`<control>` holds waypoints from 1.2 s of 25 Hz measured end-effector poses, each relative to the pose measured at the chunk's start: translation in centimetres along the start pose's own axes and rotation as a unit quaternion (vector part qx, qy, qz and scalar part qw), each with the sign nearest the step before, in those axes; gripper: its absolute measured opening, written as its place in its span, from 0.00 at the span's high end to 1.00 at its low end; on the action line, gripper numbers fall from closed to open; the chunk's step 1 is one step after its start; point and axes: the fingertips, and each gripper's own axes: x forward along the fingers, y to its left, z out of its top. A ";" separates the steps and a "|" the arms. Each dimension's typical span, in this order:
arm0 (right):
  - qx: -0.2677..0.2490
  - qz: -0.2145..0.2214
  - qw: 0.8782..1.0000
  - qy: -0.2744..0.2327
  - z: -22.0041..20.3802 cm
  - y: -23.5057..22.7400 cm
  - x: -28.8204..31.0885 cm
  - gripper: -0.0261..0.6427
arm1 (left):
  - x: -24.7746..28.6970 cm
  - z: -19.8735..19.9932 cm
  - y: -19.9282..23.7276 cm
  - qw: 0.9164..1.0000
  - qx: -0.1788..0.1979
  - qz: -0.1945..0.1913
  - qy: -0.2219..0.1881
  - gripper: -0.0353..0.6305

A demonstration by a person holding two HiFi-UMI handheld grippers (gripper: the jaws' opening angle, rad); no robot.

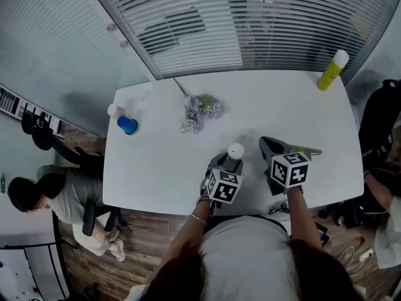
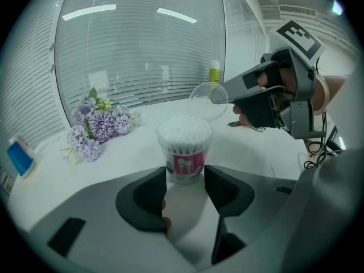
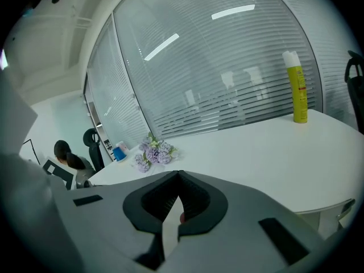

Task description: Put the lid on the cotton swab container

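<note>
A small clear tub of cotton swabs with a pink label stands on the white table, its white swab heads uncovered. My left gripper is shut on the tub's base, one dark pad on each side. From above, the cotton swab container shows just ahead of the left gripper. In the left gripper view my right gripper holds the round clear lid pinched at its rim, in the air up and right of the tub. The right gripper has its jaws shut. The right gripper hangs right of the tub.
A bunch of purple flowers lies mid-table behind the tub. A blue cup stands at the far left and a yellow bottle at the far right corner. A person sits beyond the table's left edge.
</note>
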 end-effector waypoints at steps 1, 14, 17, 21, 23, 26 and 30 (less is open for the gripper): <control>0.000 0.003 1.000 -0.001 0.1 0.2 0.0 0.93 | 0.0 0.0 0.0 1.000 -0.001 0.000 -0.001 0.61; 0.007 0.051 0.999 -0.004 1.3 2.6 0.4 0.93 | 0.0 0.1 0.0 1.000 -0.001 -0.002 -0.005 0.61; 0.008 0.063 0.998 -0.003 1.5 3.3 0.5 0.93 | -0.1 0.1 0.1 1.000 -0.008 -0.005 -0.007 0.61; 0.003 0.076 0.997 0.000 1.6 4.3 0.8 0.93 | -0.1 0.2 0.0 1.000 -0.011 -0.007 -0.010 0.61; 0.001 0.083 0.997 0.002 1.6 4.7 1.0 0.93 | -0.1 0.2 0.0 1.000 -0.010 -0.006 -0.011 0.61; -0.002 0.092 0.996 0.006 1.4 5.3 1.3 0.93 | 0.0 0.1 0.0 1.000 -0.006 -0.007 -0.012 0.61; -0.006 0.106 0.994 0.014 1.2 6.2 1.7 0.93 | -0.1 0.1 0.0 1.000 -0.007 -0.013 -0.016 0.61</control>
